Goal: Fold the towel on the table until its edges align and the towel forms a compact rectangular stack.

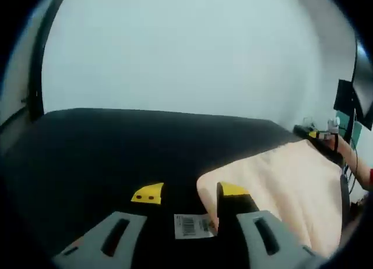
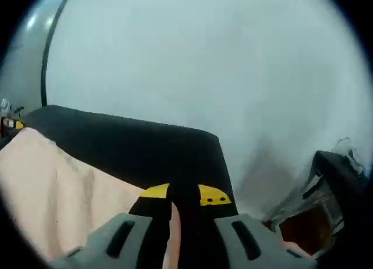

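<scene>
My left gripper has its jaws apart at the towel's near corner — the peach cloth lies at 3 o'clock on the black surface. My right gripper shows jaws nearly together on the towel's edge — cloth spreads toward 9 o'clock.

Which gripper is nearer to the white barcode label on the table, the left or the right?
The left. The barcode label lies between the open jaws of the left gripper, beside the towel. The right gripper is at the towel's opposite corner, over fabric.

Black table against pale wall (plain, evenly lit); possibly dark monitor at edge.
</scene>
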`<control>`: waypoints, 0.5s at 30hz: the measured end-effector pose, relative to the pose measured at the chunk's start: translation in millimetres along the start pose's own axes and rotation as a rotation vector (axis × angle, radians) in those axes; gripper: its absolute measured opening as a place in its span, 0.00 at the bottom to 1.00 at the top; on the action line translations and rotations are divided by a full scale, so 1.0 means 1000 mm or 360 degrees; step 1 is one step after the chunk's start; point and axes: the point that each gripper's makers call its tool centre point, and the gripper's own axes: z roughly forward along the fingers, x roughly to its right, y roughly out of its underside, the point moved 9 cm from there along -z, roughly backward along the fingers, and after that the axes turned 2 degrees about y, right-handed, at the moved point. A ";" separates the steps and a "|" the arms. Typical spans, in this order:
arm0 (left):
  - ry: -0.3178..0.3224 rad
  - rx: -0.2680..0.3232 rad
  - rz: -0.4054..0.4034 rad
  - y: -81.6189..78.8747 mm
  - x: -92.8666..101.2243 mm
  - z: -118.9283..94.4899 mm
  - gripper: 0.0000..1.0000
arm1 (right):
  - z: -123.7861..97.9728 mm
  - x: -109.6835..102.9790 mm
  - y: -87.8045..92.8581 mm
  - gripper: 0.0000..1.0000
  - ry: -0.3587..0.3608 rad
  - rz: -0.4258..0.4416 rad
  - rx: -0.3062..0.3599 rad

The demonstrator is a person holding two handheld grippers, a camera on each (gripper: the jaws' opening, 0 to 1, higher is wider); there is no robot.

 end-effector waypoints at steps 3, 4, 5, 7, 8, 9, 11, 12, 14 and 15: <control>0.0004 0.0007 0.0021 0.007 0.007 0.000 0.35 | 0.007 -0.004 0.004 0.23 -0.0022 -0.0046 -0.0035; 0.0032 0.0022 0.0009 0.002 0.001 0.003 0.35 | 0.013 -0.002 0.004 0.21 -0.0047 -0.0064 -0.0061; 0.0062 0.0024 -0.0031 0.002 0.002 0.004 0.36 | 0.016 -0.002 0.006 0.21 -0.0065 -0.0050 -0.0082; 0.0090 0.0007 -0.0028 0.003 0.006 0.008 0.33 | 0.015 -0.003 0.011 0.20 -0.0085 -0.0036 -0.0112; 0.0097 -0.0017 -0.0016 0.003 0.005 0.009 0.28 | 0.014 -0.004 0.013 0.19 -0.0097 -0.0030 -0.0133; 0.0120 -0.0057 0.0048 0.004 0.006 0.011 0.22 | 0.014 -0.006 0.018 0.19 -0.0134 -0.0047 -0.0176; 0.0116 -0.0081 0.0069 0.003 0.004 0.016 0.20 | 0.011 -0.012 0.029 0.17 -0.0150 -0.0077 -0.0279; 0.0113 -0.0102 0.0077 0.004 0.003 0.017 0.17 | 0.013 -0.013 0.030 0.11 -0.0150 -0.0085 -0.0262; 0.0087 -0.0101 0.0114 0.007 0.011 0.015 0.07 | 0.011 -0.012 0.029 0.00 -0.0158 -0.0106 -0.0205; 0.0078 -0.0087 0.0111 0.004 0.011 0.014 0.07 | 0.010 -0.013 0.029 0.00 -0.0162 -0.0108 -0.0186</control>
